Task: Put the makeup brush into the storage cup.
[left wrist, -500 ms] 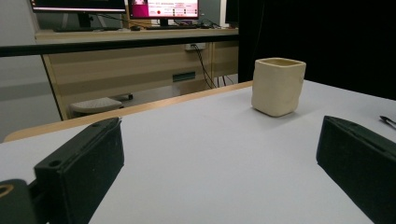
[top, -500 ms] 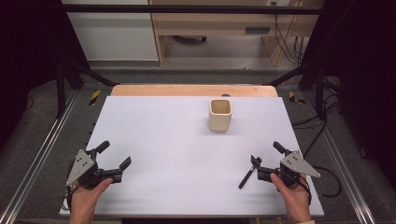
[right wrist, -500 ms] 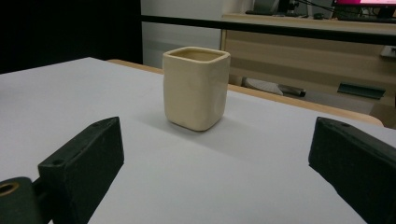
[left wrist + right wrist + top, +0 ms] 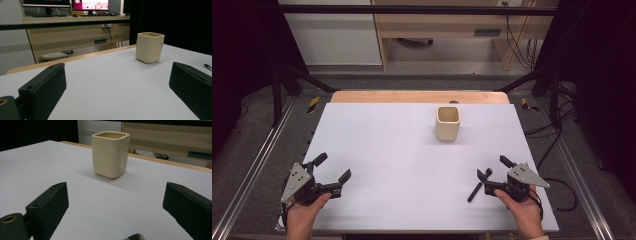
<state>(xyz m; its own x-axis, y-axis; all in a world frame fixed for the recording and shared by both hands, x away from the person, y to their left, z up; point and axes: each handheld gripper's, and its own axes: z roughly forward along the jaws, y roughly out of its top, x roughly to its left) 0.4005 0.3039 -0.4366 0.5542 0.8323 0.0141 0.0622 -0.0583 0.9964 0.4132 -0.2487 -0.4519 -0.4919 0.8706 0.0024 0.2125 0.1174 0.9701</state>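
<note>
A cream, square-sided cup (image 4: 447, 123) stands upright on the white tabletop (image 4: 387, 145), right of centre and toward the back. My left gripper (image 4: 333, 168) rests near the front left corner, held in a hand, jaws open and nothing between them. Held near the front right edge, my right gripper (image 4: 494, 167) is also open and empty. A black pen (image 4: 474, 190) lies on the table just left of the right gripper. The left gripper view has the cup (image 4: 149, 47) far ahead to the right of the open gripper (image 4: 117, 82). In the right gripper view the cup (image 4: 110, 153) stands ahead of the open gripper (image 4: 115, 202).
A wooden strip (image 4: 419, 97) borders the table's far edge. Metal rails (image 4: 249, 172) run along both sides of the table, and cables (image 4: 557, 187) trail off at the right. Beyond the table are a wooden desk (image 4: 75, 30) and monitors (image 4: 90, 4).
</note>
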